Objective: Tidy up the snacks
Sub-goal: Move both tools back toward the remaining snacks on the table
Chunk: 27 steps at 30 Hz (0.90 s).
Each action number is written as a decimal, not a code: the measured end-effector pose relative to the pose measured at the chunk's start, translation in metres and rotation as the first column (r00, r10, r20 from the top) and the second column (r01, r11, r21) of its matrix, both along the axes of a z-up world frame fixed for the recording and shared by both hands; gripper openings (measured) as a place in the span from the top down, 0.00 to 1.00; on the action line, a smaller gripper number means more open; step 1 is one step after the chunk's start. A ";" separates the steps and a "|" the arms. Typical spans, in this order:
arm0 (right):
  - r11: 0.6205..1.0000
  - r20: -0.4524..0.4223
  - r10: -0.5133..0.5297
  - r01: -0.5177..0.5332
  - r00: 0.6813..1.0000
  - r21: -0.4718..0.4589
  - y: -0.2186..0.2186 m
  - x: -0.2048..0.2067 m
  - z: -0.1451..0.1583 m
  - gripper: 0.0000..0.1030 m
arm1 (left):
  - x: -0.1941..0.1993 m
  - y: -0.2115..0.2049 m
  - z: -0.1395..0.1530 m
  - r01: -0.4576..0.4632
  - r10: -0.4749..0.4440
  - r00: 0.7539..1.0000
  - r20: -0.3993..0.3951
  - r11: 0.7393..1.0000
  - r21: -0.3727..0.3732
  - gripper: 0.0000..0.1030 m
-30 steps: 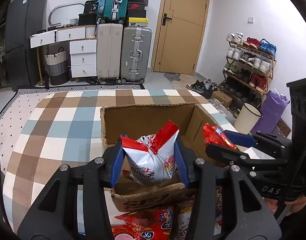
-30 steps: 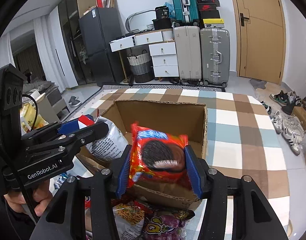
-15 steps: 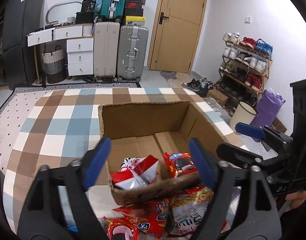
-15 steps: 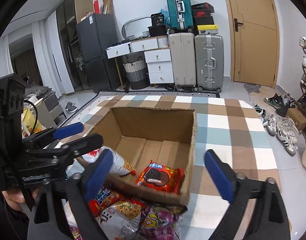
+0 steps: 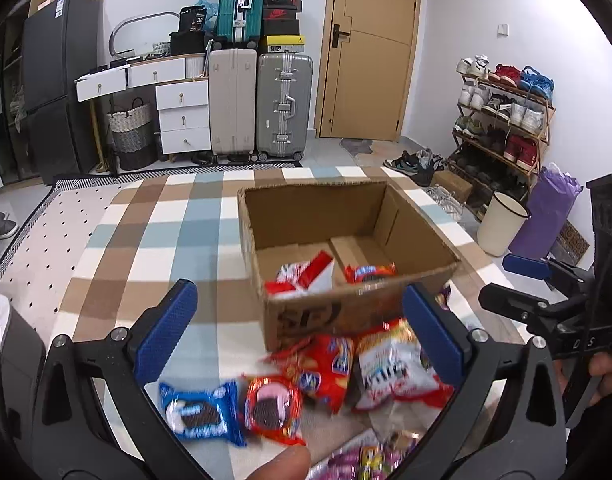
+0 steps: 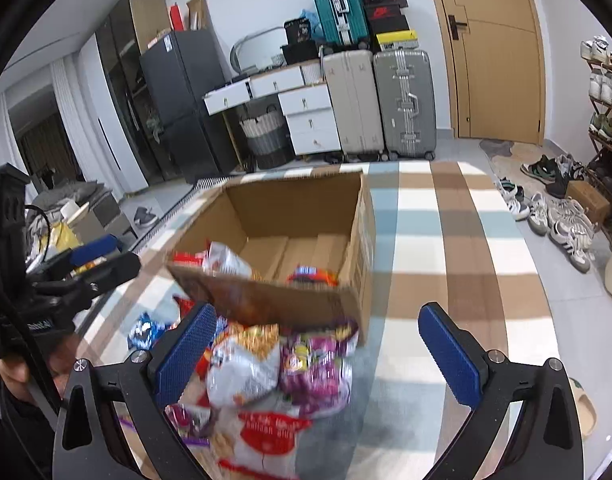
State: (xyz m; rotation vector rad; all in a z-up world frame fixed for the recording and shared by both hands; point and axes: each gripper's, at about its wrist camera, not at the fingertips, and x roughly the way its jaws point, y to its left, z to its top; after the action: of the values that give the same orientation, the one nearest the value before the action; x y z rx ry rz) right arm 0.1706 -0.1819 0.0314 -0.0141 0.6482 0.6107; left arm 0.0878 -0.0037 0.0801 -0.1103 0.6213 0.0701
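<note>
Now both the left gripper (image 5: 301, 332) and right gripper (image 6: 316, 344), fingers just spread wide and empty, hang over the loose snacks (image 5: 338, 368) heaped against the box (image 5: 358, 308), where two packets (image 5: 306, 276) already lie, presumably to pick more.

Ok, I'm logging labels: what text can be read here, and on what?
"36": black bag.
"AI", rest hidden: left claw.
"D S", partly hidden: right claw.
Nike swoosh: shoebox.
Too blurred: snack packs, print on box.
</note>
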 end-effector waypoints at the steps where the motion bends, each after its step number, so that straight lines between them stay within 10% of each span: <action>1: 1.000 -0.004 -0.001 0.001 1.000 -0.004 -0.001 -0.005 -0.002 0.00 | -0.005 -0.001 -0.001 -0.001 0.001 1.000 -0.004 1.000 0.001 0.01; 27: 0.996 -0.144 0.072 -0.079 0.987 -0.045 0.007 -0.061 -0.058 0.00 | -0.091 -0.019 -0.053 0.064 -0.074 0.990 -0.121 0.994 -0.084 0.05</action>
State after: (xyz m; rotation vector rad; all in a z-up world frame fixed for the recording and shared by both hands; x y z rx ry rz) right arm 0.1092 -0.1751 -0.0264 -0.0425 0.8042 0.6723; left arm -0.0029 -0.0222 0.0276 -0.1625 0.7512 -0.0153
